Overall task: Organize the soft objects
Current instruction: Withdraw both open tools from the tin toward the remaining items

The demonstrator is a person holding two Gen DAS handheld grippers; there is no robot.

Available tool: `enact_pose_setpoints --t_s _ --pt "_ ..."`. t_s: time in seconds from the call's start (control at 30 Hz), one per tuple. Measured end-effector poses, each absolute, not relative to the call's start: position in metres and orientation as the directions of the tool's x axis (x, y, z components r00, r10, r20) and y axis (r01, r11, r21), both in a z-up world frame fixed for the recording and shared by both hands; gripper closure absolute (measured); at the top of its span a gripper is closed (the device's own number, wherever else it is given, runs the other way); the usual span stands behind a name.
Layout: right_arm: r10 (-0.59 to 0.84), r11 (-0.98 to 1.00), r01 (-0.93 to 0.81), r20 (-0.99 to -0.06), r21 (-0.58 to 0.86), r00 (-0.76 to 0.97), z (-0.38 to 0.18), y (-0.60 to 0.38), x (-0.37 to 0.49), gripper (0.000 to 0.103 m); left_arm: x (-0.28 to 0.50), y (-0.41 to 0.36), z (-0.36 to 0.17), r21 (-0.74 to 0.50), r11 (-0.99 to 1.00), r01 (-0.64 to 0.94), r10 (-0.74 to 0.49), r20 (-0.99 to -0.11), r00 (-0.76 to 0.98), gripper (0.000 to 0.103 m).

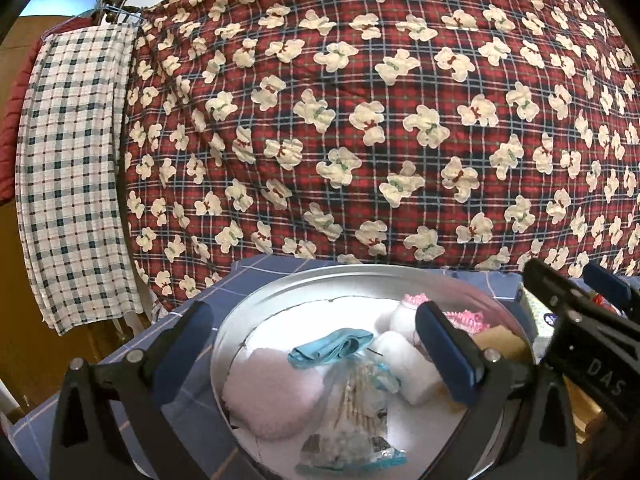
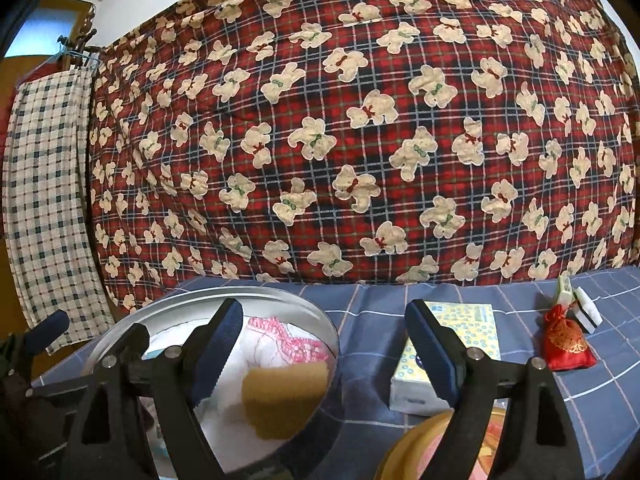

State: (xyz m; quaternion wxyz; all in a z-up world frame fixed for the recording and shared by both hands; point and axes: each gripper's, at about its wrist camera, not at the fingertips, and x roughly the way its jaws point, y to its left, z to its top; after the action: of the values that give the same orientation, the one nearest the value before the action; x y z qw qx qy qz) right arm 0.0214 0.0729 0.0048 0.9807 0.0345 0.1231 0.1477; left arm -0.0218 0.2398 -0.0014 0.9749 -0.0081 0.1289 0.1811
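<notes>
A round metal tin (image 1: 360,271) sits on a blue checked cloth and holds soft items: a pink fluffy pad (image 1: 264,396), a teal cloth (image 1: 332,350), a white roll (image 1: 408,364), a clear packet (image 1: 360,412) and a pink knitted piece (image 1: 466,320). My left gripper (image 1: 316,348) hangs open over the tin, its fingers straddling these items and gripping none. My right gripper (image 2: 328,356) is open with nothing between its fingers, near the tin's (image 2: 256,292) right rim. A yellow sponge (image 2: 284,400) lies in the tin beneath its left finger, beside the pink knitted piece (image 2: 288,340).
On the blue cloth (image 2: 368,320) right of the tin lie a tissue pack (image 2: 464,344), a red pouch (image 2: 566,344), a black-and-white block (image 2: 588,312) and a small clip (image 2: 564,286). A yellow round object (image 2: 416,448) is at the bottom. A red bear-print quilt (image 2: 360,140) rises behind.
</notes>
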Motion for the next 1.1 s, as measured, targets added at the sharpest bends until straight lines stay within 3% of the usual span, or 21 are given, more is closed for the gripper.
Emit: enact_pose_setpoints --t_s 0.37,0.83,1.1 --pt "0.276 0.961 -0.261 -0.264 0.090 0.924 0.000 0.053 0.017 0.018 -0.033 0.231 -0.003 -0.041 0.940 -0.337 0.314 -0.277 0.908 0.000" --pt "0.267 0.959 -0.284 -0.263 -0.026 0.927 -0.006 0.017 0.004 0.018 -0.043 0.188 -0.005 -0.074 0.962 -0.261 0.231 -0.280 0.932 0.000" --pt "0.246 0.964 -0.265 -0.300 -0.023 0.922 -0.011 -0.020 0.010 0.018 -0.041 0.160 -0.006 -0.061 0.972 -0.225 0.199 -0.290 0.936 0.000"
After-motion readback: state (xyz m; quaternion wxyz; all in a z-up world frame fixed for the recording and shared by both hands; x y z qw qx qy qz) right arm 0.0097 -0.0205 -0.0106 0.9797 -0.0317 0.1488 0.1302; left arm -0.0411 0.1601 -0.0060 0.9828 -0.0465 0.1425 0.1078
